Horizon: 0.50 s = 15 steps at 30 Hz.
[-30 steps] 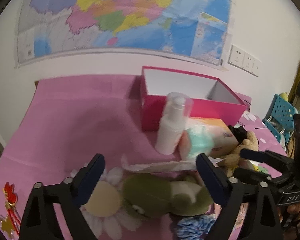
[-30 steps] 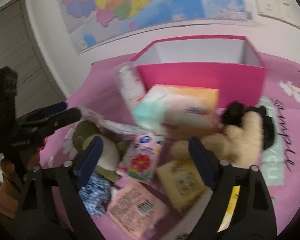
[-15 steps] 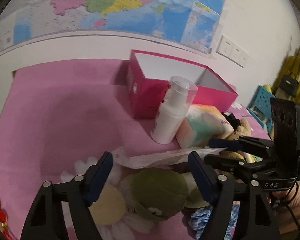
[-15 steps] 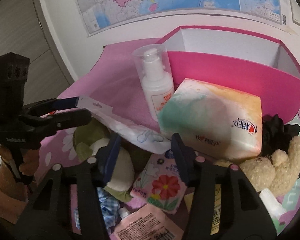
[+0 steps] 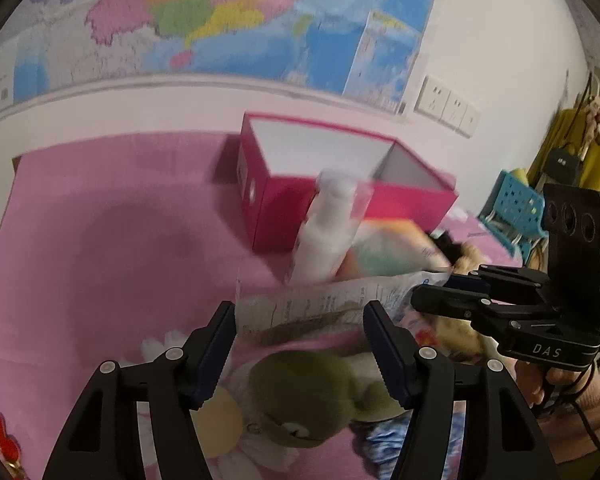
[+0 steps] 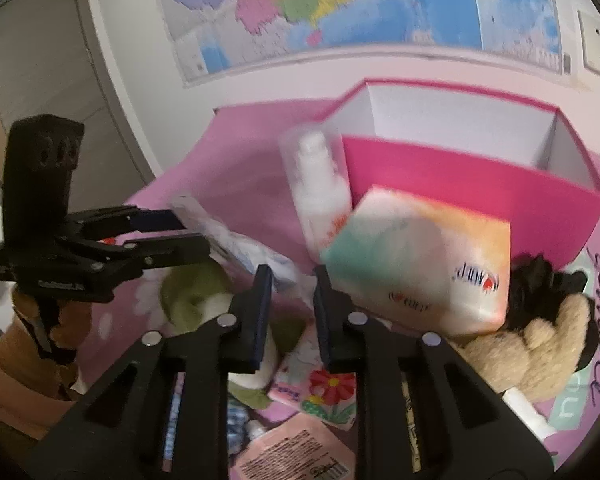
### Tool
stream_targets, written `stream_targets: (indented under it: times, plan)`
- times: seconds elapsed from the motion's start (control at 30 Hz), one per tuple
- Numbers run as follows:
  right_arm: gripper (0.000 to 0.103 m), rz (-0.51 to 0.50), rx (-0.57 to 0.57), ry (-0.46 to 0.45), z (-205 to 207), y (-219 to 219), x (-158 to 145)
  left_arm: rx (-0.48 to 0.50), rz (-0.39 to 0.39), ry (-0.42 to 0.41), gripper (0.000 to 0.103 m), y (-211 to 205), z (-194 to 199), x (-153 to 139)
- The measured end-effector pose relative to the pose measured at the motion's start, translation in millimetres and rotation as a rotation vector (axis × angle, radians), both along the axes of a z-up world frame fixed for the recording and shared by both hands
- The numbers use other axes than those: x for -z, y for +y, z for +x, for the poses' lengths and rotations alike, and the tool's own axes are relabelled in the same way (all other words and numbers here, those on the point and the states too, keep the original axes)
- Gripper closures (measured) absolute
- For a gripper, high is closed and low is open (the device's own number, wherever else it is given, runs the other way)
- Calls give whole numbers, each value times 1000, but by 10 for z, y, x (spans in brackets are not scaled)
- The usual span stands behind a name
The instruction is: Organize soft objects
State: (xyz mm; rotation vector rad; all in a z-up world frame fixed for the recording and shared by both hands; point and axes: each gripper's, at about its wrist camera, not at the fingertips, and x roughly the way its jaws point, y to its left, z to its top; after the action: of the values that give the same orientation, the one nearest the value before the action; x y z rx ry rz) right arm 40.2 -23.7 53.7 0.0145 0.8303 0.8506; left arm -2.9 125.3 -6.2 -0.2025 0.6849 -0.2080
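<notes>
A flat white plastic packet (image 5: 324,304) hangs slantwise above a green plush toy (image 5: 312,388). My right gripper (image 5: 432,290) pinches the packet's right end, its jaws still closing. In the right wrist view the packet (image 6: 240,248) runs from that gripper (image 6: 293,280) up to my left gripper (image 6: 194,232). My left gripper (image 5: 302,340) straddles the packet's other end. Its jaws are closing, and its pads are not seen to press on the packet. The open pink box (image 5: 284,208) stands behind on the pink cloth.
A white pump bottle (image 6: 320,196) and a pastel tissue pack (image 6: 420,264) stand against the box (image 6: 460,184). A beige plush bear (image 6: 540,344), a black fluffy thing (image 6: 536,284), a flowered packet (image 6: 320,392) and a pink sachet (image 6: 296,448) crowd the near cloth.
The right gripper's jaws have narrowed from wide apart to a small gap at the packet's end. The left jaws have narrowed too. The packet now hangs off the plush.
</notes>
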Motion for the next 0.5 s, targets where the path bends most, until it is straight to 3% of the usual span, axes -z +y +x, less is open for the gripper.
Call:
stream_targets:
  times: [0.27, 0.5]
  plan:
    - [87, 111, -1, -138, -30, -142, -644, 9, 17, -178, 37, -118, -50, -681]
    - [87, 173, 51, -225, 290, -304, -995, 39, 49, -256, 37, -213, 266, -1085]
